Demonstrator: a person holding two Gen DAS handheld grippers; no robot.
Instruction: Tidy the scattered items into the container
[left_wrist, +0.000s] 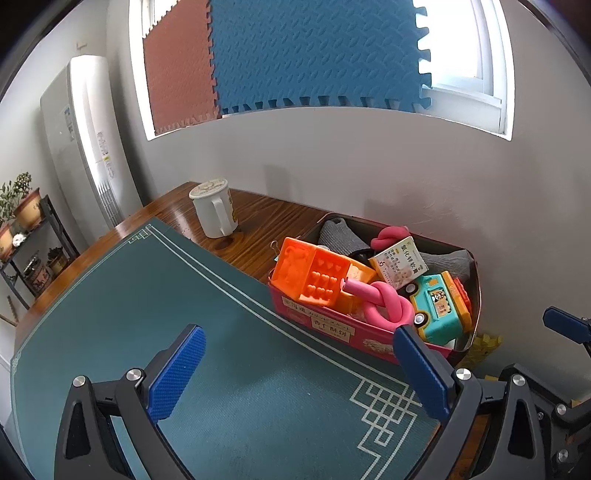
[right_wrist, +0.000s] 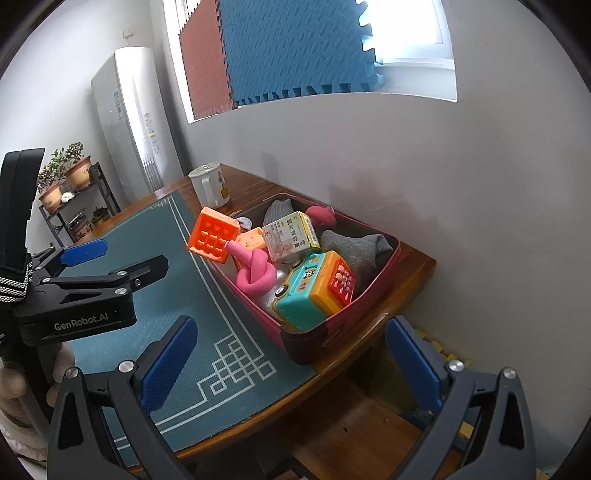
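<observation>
A red tin container (left_wrist: 332, 328) (right_wrist: 332, 325) stands at the table's right end by the wall. It holds an orange cube (left_wrist: 314, 275) (right_wrist: 213, 235), a pink knotted tube (left_wrist: 384, 306) (right_wrist: 255, 275), a teal and orange toy bus (left_wrist: 439, 308) (right_wrist: 314, 291), a small medicine box (left_wrist: 399, 264) (right_wrist: 291, 236), grey socks (left_wrist: 338, 234) (right_wrist: 358, 247) and a second pink knot (left_wrist: 389, 234) (right_wrist: 321, 215). My left gripper (left_wrist: 295, 373) is open and empty over the green mat. My right gripper (right_wrist: 291, 365) is open and empty near the table's right edge. The left gripper also shows in the right wrist view (right_wrist: 114, 256).
A green mat (left_wrist: 184, 314) (right_wrist: 177, 295) covers the wooden table (left_wrist: 258, 218) (right_wrist: 391, 295). A white lidded mug (left_wrist: 214, 208) (right_wrist: 208, 184) stands at the back. The wall is right behind the container. A plant shelf (right_wrist: 74, 199) and a standing air conditioner (left_wrist: 88, 140) are at the left.
</observation>
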